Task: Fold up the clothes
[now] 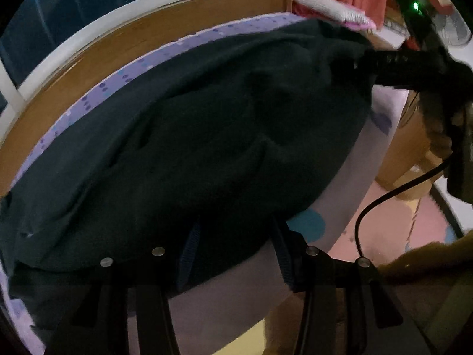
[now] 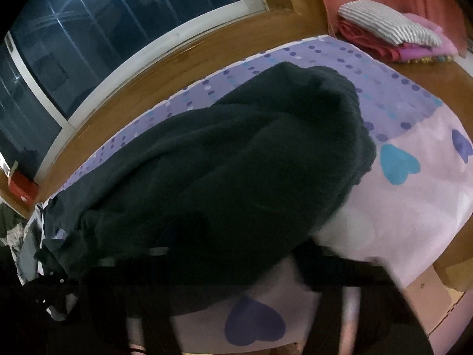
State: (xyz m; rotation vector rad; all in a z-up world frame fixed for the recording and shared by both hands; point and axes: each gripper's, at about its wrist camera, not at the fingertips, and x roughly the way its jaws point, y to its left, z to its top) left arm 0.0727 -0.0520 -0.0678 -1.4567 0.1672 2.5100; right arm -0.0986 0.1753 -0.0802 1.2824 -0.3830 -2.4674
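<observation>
A large dark garment [image 1: 192, 136] lies spread over a lilac bedsheet [image 1: 218, 301] with heart and dot prints. My left gripper [image 1: 233, 254] is open, its blue-padded fingers [image 1: 189, 254] wide apart, and the garment's near edge lies between them. My right gripper shows in the left wrist view [image 1: 363, 62] at the garment's far right corner, and whether it holds the cloth cannot be told. In the right wrist view the garment [image 2: 221, 171] covers my right gripper [image 2: 236, 269], whose dark fingers are blurred at the bottom.
A stack of folded clothes [image 2: 390, 35] with a striped piece on top sits at the bed's far right corner. A wooden ledge [image 2: 165, 88] and a dark window [image 2: 118, 23] run behind the bed. A fan [image 1: 443, 9] stands at the right. A cable [image 1: 384, 201] hangs beside the bed.
</observation>
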